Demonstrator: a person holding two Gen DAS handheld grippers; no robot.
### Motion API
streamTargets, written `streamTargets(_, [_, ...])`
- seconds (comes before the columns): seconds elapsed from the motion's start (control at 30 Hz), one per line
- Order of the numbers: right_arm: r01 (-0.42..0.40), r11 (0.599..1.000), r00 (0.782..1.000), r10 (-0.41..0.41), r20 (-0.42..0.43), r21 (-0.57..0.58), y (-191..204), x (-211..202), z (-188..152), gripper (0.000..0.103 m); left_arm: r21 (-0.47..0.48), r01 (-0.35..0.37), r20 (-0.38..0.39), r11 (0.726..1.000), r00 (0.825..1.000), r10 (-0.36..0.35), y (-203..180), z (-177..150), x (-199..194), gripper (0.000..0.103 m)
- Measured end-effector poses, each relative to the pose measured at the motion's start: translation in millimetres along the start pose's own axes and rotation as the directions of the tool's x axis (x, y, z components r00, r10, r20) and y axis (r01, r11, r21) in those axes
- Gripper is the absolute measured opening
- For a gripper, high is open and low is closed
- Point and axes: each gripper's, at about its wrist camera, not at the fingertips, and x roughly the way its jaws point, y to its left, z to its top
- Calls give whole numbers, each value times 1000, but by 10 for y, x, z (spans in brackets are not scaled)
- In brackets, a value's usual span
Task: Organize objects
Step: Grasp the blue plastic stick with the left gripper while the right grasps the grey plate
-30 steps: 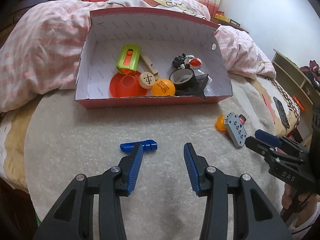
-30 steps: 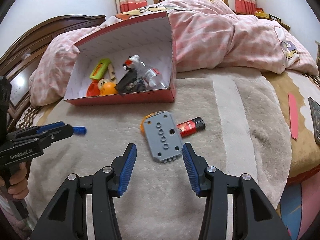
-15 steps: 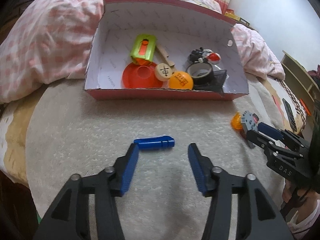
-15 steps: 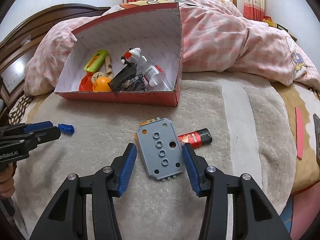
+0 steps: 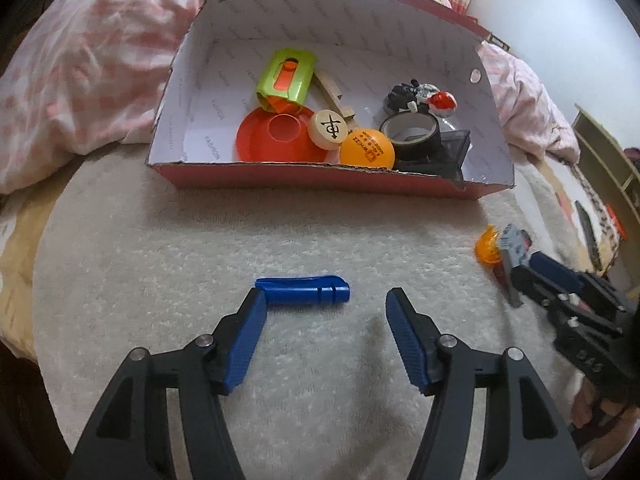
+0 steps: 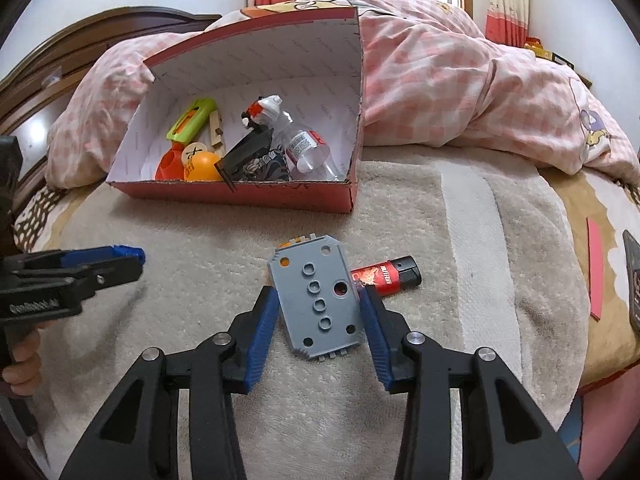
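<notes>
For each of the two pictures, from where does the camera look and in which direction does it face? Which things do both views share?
Left wrist: sits on the left gripper, faces down and forward at the blue cap and red box; the right gripper enters at right.
Right wrist: sits on the right gripper, whose jaws have just been closing around the grey plate; left gripper and a hand at left.
Shared: box, orange ball, plate, blanket.

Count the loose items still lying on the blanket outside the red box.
4, more may lie hidden: a blue cap ahead of the left gripper; a grey plate between the right gripper fingers; an orange piece under it; a red lighter alongside.
</notes>
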Motion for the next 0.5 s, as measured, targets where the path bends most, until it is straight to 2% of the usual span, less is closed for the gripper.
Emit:
streamTargets(0.07, [-11, 1000, 1000, 11, 7, 9, -3, -27, 5, 28, 21, -31, 6, 999, 999, 31, -43, -7, 36, 62])
streamTargets(0.1, [-13, 1000, 1000, 13, 6, 12, -2, -32, 4, 27, 28, -42, 10, 999, 999, 42, -58, -6, 46, 62])
streamTargets(0.33, [-37, 999, 999, 37, 9, 20, 3, -47, -25, 27, 64, -88, 29, 994, 996, 86, -137, -23, 76, 62])
streamTargets(0.5, [-44, 998, 999, 43, 17, 50, -32, -67, -29, 35, 59, -113, 42, 992, 993, 110, -97, -11, 68, 42])
